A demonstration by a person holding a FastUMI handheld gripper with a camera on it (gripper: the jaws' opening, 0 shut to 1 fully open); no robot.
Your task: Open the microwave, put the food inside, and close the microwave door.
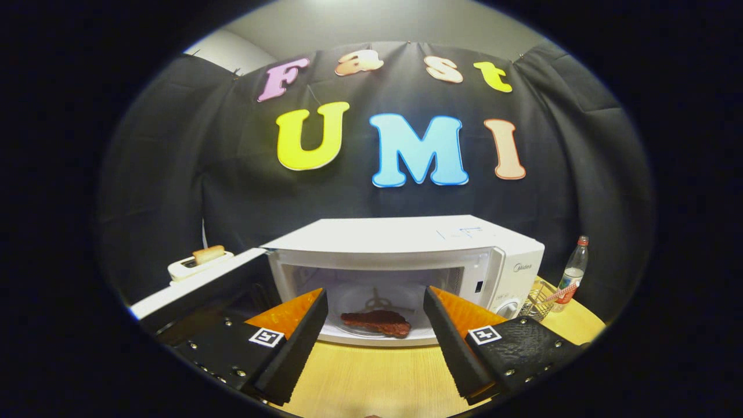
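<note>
Fingers [375, 302] spread wide, empty, before open microwave [406, 249] holding the food [377, 323]

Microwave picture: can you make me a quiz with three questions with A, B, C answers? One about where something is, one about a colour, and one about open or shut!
1. Where is the flat reddish-brown piece of food?
A. On the wooden table
B. On the glass plate inside the white microwave
C. On top of the microwave

2. What colour is the cap of the clear plastic bottle beside the microwave?
A. Red
B. Blue
C. Green

3. How is the microwave's dark-windowed door?
A. Shut
C. Taken off
B. Swung open to the side

Answers:
1 B, the food lies in the cavity, beyond the fingers of the gripper, which are spread apart and hold nothing.
2 A, the bottle's top is red.
3 B, the door stands out to the side and the cavity shows.
</note>
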